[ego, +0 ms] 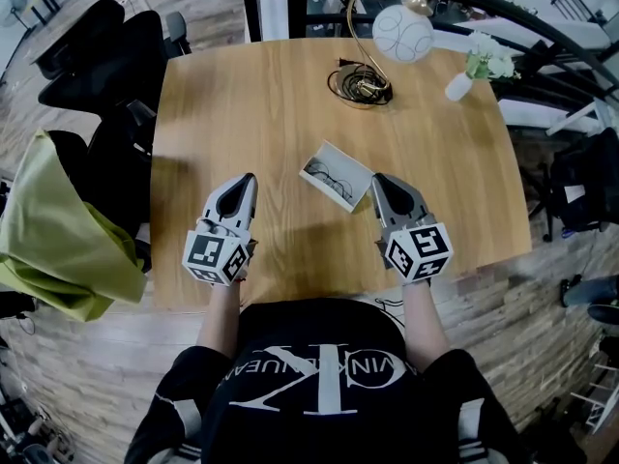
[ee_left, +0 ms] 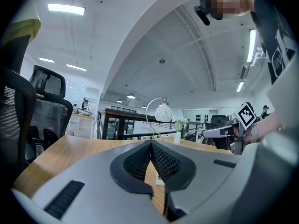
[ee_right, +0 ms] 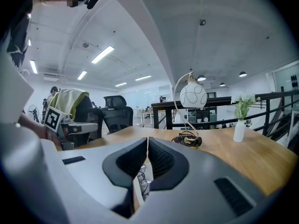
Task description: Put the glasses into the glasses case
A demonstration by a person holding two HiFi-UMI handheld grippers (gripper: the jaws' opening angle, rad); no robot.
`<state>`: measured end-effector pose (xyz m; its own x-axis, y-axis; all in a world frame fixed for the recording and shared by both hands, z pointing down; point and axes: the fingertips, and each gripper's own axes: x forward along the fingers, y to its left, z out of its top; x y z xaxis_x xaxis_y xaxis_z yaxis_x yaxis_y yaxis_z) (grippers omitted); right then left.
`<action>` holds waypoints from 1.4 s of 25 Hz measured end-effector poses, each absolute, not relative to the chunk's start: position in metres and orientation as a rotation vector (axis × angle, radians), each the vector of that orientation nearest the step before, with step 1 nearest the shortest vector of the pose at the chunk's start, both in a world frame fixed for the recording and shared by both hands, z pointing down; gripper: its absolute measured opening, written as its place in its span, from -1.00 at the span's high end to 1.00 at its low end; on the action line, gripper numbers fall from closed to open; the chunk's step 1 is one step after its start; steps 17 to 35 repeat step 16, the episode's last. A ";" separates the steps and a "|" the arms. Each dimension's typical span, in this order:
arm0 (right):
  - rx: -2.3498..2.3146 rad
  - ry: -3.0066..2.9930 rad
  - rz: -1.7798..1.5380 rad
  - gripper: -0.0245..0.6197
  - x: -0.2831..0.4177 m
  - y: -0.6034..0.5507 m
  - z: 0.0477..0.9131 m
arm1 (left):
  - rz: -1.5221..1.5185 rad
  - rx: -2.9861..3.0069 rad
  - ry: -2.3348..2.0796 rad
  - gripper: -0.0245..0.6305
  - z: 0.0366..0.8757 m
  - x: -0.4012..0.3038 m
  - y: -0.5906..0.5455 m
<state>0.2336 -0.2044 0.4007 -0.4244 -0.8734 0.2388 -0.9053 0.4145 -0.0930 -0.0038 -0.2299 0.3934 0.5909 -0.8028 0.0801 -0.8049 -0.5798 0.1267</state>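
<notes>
An open light-grey glasses case (ego: 348, 165) lies tilted near the middle of the wooden table (ego: 251, 95). Thin dark-rimmed glasses (ego: 326, 175) rest inside it. My left gripper (ego: 250, 178) hovers just left of the case, shut and empty, with its tips meeting in the left gripper view (ee_left: 150, 143). My right gripper (ego: 377, 178) hovers just right of the case, also shut with nothing in it (ee_right: 147, 138). Under the right jaws, part of the glasses (ee_right: 143, 183) shows through the gap. Neither gripper touches the case.
At the far side of the table stand a curved lamp with a white globe (ego: 402, 32), a coil of black cable (ego: 360, 85) and a small white vase of flowers (ego: 474, 66). Black office chairs (ego: 106, 56) and a green cloth (ego: 58, 230) are at the left.
</notes>
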 end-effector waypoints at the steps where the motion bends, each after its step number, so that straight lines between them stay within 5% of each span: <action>1: 1.598 -2.512 0.311 0.83 0.234 -0.205 0.400 | 0.022 2.667 -1.360 0.88 0.393 -0.004 -0.230; 35: 1.620 -2.516 0.354 0.83 0.234 -0.201 0.406 | 0.018 2.663 -1.395 0.88 0.391 -0.010 -0.226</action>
